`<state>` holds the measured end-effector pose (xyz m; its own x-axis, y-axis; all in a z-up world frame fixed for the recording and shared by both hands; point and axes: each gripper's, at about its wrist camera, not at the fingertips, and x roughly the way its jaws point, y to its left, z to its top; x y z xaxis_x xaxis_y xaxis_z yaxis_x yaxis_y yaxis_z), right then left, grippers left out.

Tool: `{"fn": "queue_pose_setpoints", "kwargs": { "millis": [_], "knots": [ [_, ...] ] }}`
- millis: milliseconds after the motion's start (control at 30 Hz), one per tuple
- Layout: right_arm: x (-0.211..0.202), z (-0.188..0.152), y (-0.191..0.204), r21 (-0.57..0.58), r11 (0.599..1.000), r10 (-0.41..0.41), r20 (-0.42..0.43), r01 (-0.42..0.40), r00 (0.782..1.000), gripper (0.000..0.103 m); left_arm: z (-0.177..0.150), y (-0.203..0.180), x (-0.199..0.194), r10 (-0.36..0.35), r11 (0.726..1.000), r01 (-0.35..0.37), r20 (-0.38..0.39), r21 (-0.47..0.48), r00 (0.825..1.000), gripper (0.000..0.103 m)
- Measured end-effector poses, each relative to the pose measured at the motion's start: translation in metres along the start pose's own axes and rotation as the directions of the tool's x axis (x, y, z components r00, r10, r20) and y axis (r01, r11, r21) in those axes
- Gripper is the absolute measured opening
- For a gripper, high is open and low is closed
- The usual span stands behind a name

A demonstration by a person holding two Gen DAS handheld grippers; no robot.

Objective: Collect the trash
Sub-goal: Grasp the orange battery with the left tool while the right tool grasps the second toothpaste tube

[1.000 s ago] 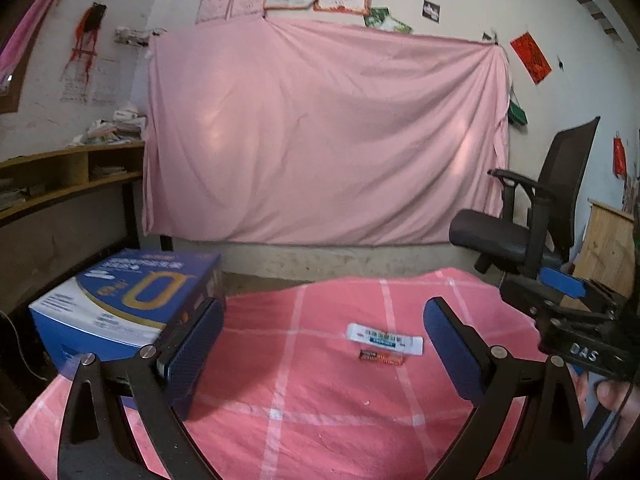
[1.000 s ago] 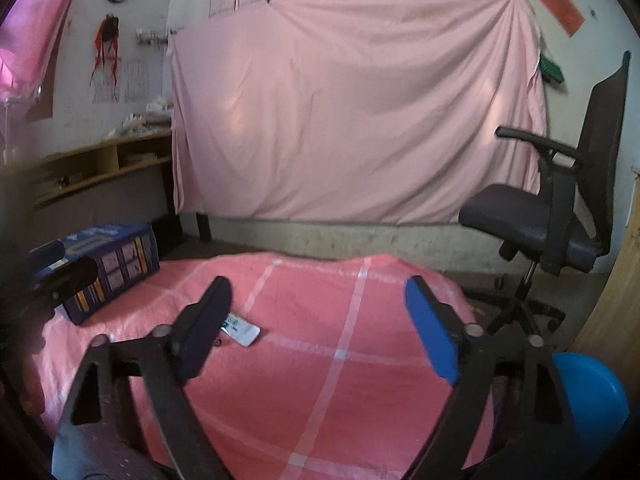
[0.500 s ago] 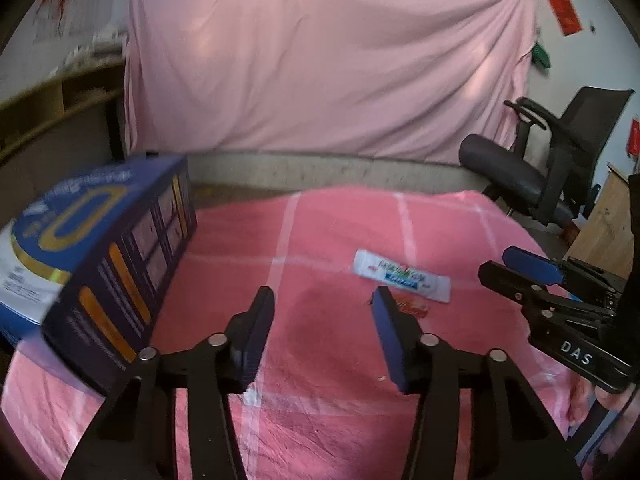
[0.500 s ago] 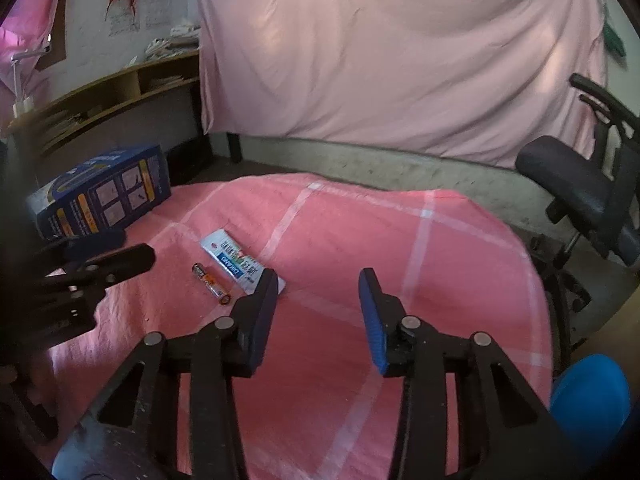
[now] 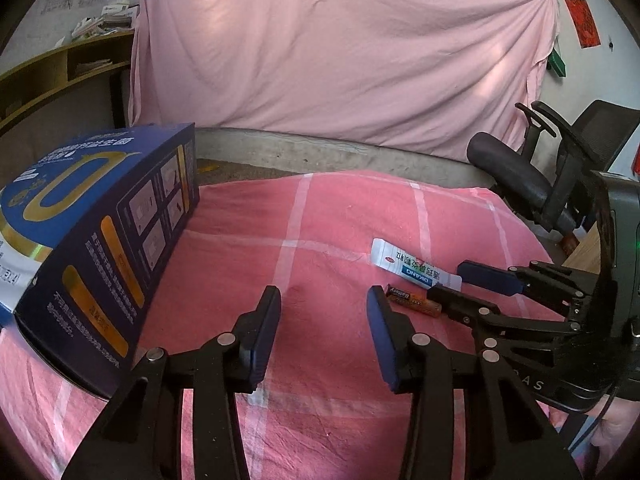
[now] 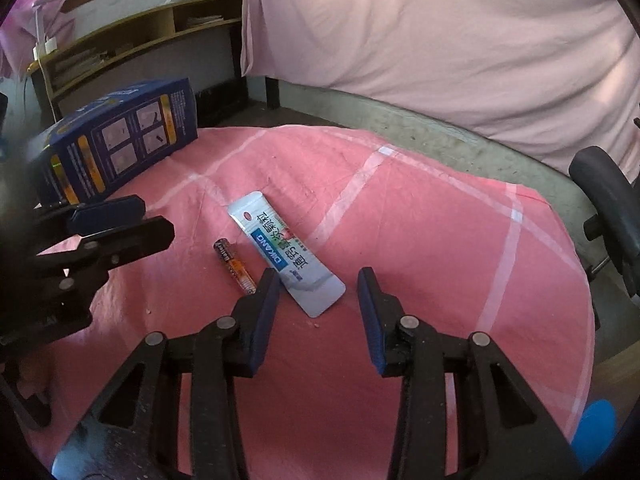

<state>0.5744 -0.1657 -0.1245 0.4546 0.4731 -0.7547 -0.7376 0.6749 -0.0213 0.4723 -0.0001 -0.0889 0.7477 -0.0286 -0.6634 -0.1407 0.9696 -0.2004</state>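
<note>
A white and blue sachet point(image 6: 285, 254) lies flat on the pink checked cloth point(image 6: 420, 240). A small orange battery point(image 6: 235, 266) lies just left of it. Both also show in the left wrist view, the sachet point(image 5: 412, 269) and the battery point(image 5: 414, 301). My right gripper point(image 6: 318, 304) is open and empty, its fingers either side of the sachet's near end, just above it. My left gripper point(image 5: 323, 320) is open and empty above bare cloth, left of the battery. A big blue cardboard box point(image 5: 96, 232) stands at the left.
A black office chair point(image 5: 560, 172) stands off the table's right side. A pink sheet point(image 5: 340, 52) hangs on the back wall. Wooden shelves point(image 6: 132, 44) run along the left wall. A blue round object point(image 6: 596, 428) sits low at the right.
Both grippers tilted down and moved in over the cloth and their jaws narrowed. The right one has come up to the sachet. The left one has drawn nearer the battery.
</note>
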Motion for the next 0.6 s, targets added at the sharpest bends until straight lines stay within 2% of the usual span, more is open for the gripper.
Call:
{"fn": "queue_pose_setpoints", "kwargs": {
  "millis": [33,67,100,300,333,367,600],
  "knots": [
    [0.0,0.0,-0.001,0.001,1.0,0.005,0.0,-0.005,1.0,0.06,-0.001,0.001,0.0,-0.001,1.0,0.001,-0.001,-0.002,1.0,0.039],
    [0.0,0.0,0.0,-0.001,1.0,0.007,0.0,-0.007,1.0,0.05,-0.001,0.002,0.0,-0.002,1.0,0.002,-0.001,-0.004,1.0,0.039],
    [0.0,0.0,0.001,-0.007,1.0,0.005,-0.001,-0.005,1.0,0.046,0.0,0.001,0.001,-0.004,1.0,0.004,-0.001,-0.004,1.0,0.039],
    [-0.005,-0.003,0.0,0.006,1.0,-0.005,0.003,0.005,1.0,0.043,0.001,-0.001,-0.001,-0.036,0.999,0.036,-0.003,0.011,0.999,0.039],
    [-0.006,-0.004,-0.003,0.018,1.0,-0.01,0.003,0.01,1.0,0.04,0.002,-0.003,-0.001,-0.042,0.999,0.042,-0.005,0.015,0.999,0.039],
    [-0.007,-0.005,-0.007,0.035,0.999,-0.026,0.001,0.026,1.0,0.026,0.002,-0.004,-0.001,-0.05,0.999,0.051,-0.008,0.021,0.999,0.039],
    [-0.02,-0.017,-0.031,0.119,0.992,-0.039,0.005,0.038,0.999,0.024,0.007,-0.025,0.009,-0.116,0.989,0.119,-0.048,0.087,0.992,0.039]
  ]
}}
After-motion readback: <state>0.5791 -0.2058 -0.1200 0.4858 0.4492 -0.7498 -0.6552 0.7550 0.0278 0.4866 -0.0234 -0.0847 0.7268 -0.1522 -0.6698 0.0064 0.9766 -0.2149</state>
